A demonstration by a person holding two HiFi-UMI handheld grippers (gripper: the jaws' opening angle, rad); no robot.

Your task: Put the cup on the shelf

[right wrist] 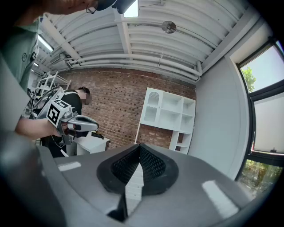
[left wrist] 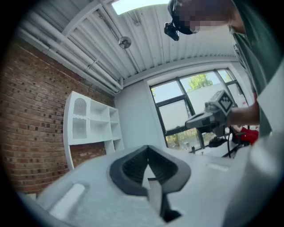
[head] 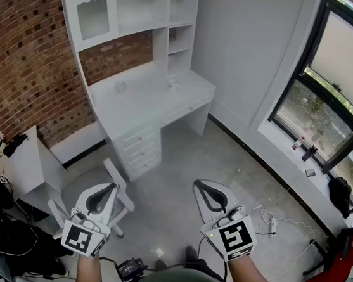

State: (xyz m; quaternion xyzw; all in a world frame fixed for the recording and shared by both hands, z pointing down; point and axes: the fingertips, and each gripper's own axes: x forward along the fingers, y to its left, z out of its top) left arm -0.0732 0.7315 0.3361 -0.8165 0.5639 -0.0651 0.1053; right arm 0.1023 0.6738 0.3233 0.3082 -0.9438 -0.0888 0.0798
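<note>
A small pale cup [head: 120, 87] stands on the white desk [head: 149, 102] far ahead, and a second small object [head: 172, 84] sits further right on it. The white shelf unit [head: 148, 6] rises above the desk against the brick wall; it also shows in the left gripper view [left wrist: 91, 124] and the right gripper view [right wrist: 166, 111]. My left gripper [head: 103, 190] and right gripper [head: 209, 189] are held out level over the floor, well short of the desk. On both, the jaws meet with nothing between them [left wrist: 148, 166] [right wrist: 138, 164].
A white chair [head: 119, 191] stands just ahead of my left gripper. A small white table [head: 27, 160] with flowers is at the left. Bottles line the window sill [head: 290, 151] on the right. Cables [head: 272, 222] lie on the floor. A person in dark clothes [right wrist: 75, 99] stands by the brick wall.
</note>
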